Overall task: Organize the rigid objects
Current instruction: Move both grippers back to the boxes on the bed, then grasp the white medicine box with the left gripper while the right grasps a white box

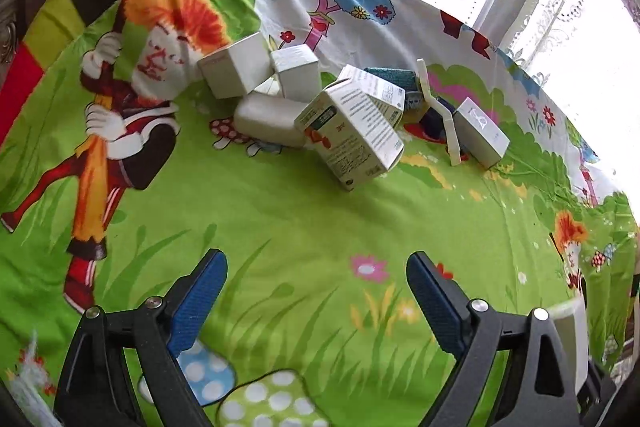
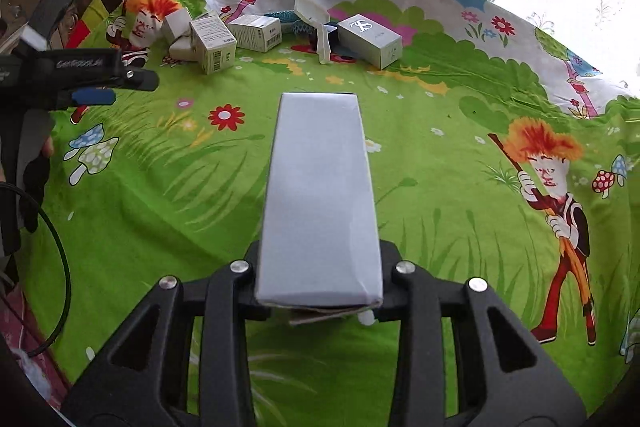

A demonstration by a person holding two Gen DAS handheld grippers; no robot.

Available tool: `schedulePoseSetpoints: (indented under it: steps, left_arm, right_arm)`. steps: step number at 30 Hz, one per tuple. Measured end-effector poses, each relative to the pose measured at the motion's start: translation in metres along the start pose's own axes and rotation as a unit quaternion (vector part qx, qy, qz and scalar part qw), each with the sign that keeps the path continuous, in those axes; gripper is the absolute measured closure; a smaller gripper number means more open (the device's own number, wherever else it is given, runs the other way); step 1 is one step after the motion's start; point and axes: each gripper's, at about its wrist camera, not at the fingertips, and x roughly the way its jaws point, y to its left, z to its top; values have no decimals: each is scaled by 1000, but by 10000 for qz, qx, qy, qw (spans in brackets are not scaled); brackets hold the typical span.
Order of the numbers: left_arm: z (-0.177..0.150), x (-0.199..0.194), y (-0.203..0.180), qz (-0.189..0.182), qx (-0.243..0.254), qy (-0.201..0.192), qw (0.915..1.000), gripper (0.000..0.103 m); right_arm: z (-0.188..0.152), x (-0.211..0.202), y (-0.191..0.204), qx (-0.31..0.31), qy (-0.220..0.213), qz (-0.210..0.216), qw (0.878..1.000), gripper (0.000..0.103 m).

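I am working over the counter (image 2: 460, 163) under its cartoon cloth, where the pile (image 1: 344, 111) of cartons is leaning loosely at the far side; a careless nudge could topple it. My right tool (image 2: 319, 291) is clamping the long white box (image 2: 319, 199) by its near end, so the far end may sag or twist free. My left tool (image 1: 316, 291) is hanging open and empty, near enough to clip something.
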Motion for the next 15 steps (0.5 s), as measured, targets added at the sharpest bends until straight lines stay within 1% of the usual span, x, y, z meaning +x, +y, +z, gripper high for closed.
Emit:
schedulePoseSetpoints:
  steps: [2,3,4,5,6,7,8,9,10,11,12,13,14,15]
  left_arm:
    - [20,20,-20,343,-302,-91,9989,11]
    - [30,30,-28,611,-430,-195,9970,11]
    - [38,40,-34,896,-570,-213,9941,11]
    - [45,50,-37,1039,-754,-148,9916,11]
    - [50,58,-39,1030,-931,-136,9902,11]
    - [54,64,-42,1202,-1014,-144,9875,11]
    - [56,70,-45,1392,-1017,-188,9849,11]
    - [57,76,-46,1468,-960,-190,9843,11]
    - [56,82,-46,1411,-842,-87,9864,11]
    - [53,82,-48,1340,-551,-109,9894,13]
    - [48,76,-48,962,-273,-175,9948,42]
    - [41,69,-44,627,-19,-111,9980,84]
    - [32,61,-37,259,100,116,9995,100]
    - [20,51,-27,-130,186,330,9992,102]
  right_arm:
    - [2,8,3,-84,177,-92,9998,65]
    - [2,10,3,-88,202,-94,9997,65]
    - [2,10,2,-62,197,-64,9998,65]
    - [1,10,-1,-16,200,-11,9998,65]
    - [1,10,-4,48,206,59,9998,65]
    - [0,10,-6,113,211,126,9996,65]
    - [0,10,-8,167,214,165,9995,65]
    - [0,11,-9,211,217,184,9994,64]
    - [0,11,-11,246,219,202,9993,64]
    - [0,11,-10,262,218,205,9992,64]
    - [0,12,-10,269,218,197,9992,64]
    - [0,12,-10,262,215,178,9993,64]
    - [0,11,-9,245,211,162,9993,64]
    - [0,11,-8,225,213,143,9994,64]
